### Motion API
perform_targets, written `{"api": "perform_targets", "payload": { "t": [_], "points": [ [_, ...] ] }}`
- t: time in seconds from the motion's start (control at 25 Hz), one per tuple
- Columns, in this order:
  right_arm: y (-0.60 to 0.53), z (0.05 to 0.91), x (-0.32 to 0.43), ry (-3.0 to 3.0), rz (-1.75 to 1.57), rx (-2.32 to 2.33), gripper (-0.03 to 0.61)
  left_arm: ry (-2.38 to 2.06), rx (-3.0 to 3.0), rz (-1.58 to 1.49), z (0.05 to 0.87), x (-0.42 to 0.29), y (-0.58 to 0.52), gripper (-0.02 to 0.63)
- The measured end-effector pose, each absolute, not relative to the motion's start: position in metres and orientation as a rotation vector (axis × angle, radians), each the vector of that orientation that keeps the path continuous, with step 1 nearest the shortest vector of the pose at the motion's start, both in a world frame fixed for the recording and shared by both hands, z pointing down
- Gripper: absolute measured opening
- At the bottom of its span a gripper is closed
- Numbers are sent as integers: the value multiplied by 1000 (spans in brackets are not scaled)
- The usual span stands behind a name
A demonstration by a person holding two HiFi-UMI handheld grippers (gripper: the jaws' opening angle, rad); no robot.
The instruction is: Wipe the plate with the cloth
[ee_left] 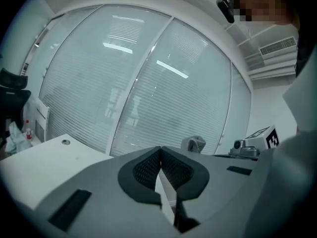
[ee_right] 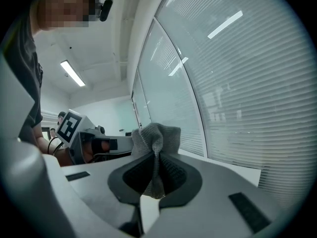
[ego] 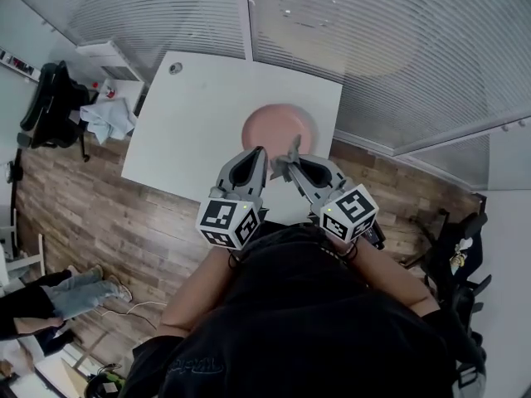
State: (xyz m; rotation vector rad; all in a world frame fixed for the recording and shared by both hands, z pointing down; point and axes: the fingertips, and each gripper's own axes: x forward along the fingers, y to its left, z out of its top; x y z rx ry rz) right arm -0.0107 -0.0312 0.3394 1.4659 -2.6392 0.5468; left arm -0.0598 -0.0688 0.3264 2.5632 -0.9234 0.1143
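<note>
A pink plate (ego: 280, 128) lies on the white table (ego: 191, 131), near its right side. Both grippers are held close together just in front of the plate, over the table's near edge. My right gripper (ego: 292, 152) is shut on a grey knitted cloth (ee_right: 157, 135), which bunches up above the closed fingertips of the right gripper (ee_right: 154, 152). My left gripper (ego: 260, 152) is shut with nothing between its pads, as the left gripper view shows at its tips (ee_left: 161, 148). From there the cloth (ee_left: 194, 144) peeks up at the right. Neither gripper view shows the plate.
A glass wall with blinds (ego: 390, 48) runs behind the table. A round grommet (ego: 175, 68) sits in the table's far left corner. At the left stand a black chair (ego: 51, 106) and a low stand with pale blue fabric (ego: 108, 119). A person's legs (ego: 79, 293) show at the lower left.
</note>
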Motion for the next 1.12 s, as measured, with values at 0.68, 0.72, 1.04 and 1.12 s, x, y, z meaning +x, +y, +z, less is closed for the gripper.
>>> {"api": "perform_targets", "payload": {
  "t": [0.68, 0.72, 1.04, 1.12],
  "points": [
    [-64, 422, 44, -2491, 734, 1463, 37, -940, 2394, 282, 407, -48, -98, 18],
    [-66, 429, 48, -2487, 756, 1451, 37, -956, 2386, 304, 414, -48, -99, 18],
    [-92, 471, 80, -2453, 833, 1374, 37, -1057, 2229, 407, 474, -45, -102, 24],
    [-100, 481, 82, -2446, 836, 1339, 37, -1069, 2192, 422, 484, -46, -104, 53]
  ]
}}
